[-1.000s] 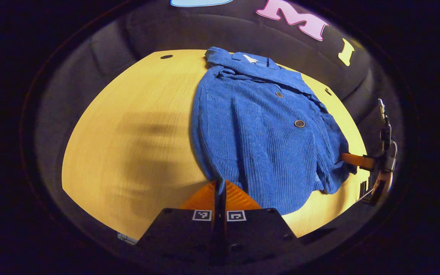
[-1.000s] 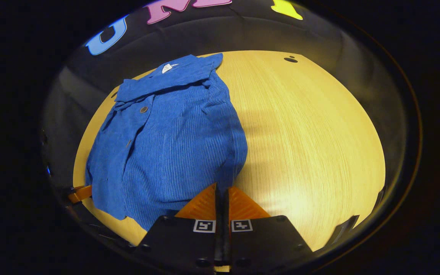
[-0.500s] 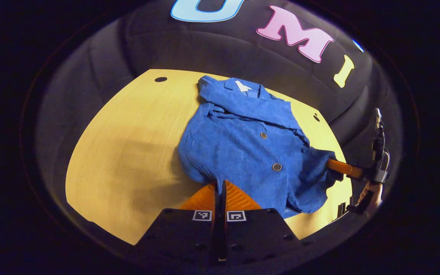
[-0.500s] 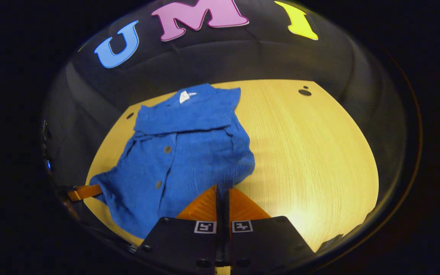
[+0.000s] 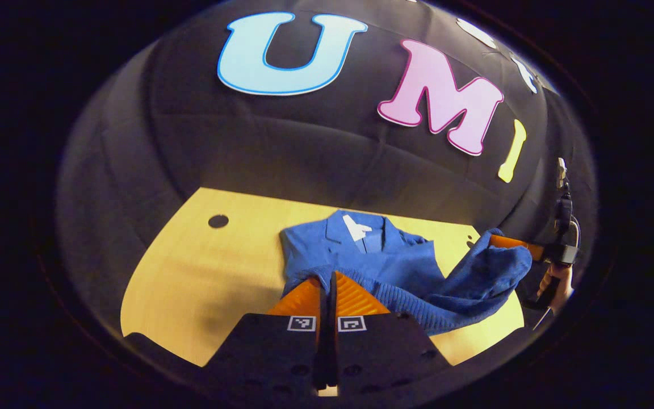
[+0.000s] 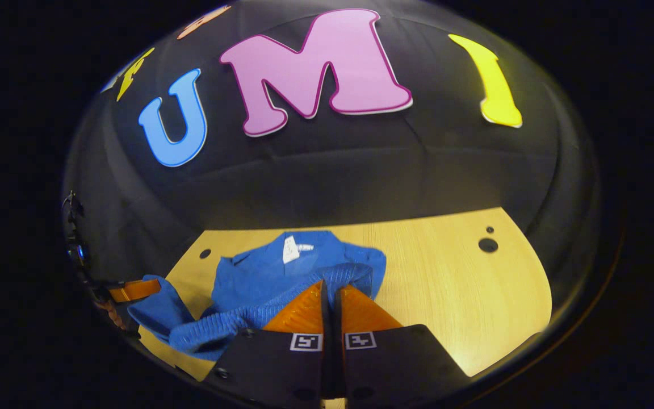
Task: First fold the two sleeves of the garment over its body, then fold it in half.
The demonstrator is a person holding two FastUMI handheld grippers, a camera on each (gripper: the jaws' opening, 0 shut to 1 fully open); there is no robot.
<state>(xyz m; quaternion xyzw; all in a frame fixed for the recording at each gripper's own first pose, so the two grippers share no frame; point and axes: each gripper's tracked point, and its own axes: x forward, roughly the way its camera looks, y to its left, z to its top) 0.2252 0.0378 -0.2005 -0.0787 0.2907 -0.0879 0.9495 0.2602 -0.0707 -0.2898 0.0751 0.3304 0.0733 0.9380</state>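
The blue corduroy jacket [image 5: 401, 267] lies on the yellow table [image 5: 191, 272], its collar and white label [image 5: 356, 228] at the far end. My left gripper [image 5: 327, 284] is shut on one corner of the hem, held up above the jacket's body. Farther right, my right gripper [image 5: 508, 243] pinches the other hem corner, also raised, so the hem sags between the two. In the right gripper view, the right gripper [image 6: 330, 289] is shut on the hem just short of the collar [image 6: 259, 267], with the left gripper [image 6: 134, 289] at the left edge.
The table [image 6: 446, 284] has small round holes, one near the far left [image 5: 218, 221] and one at the far right [image 6: 487, 245]. The black cloth wall rises just behind the table. A hand [image 5: 554, 281] holds the right gripper.
Both grippers have lifted the hem off the table and carried it forward towards the collar. The jacket's lower half now hangs folded over its upper half.
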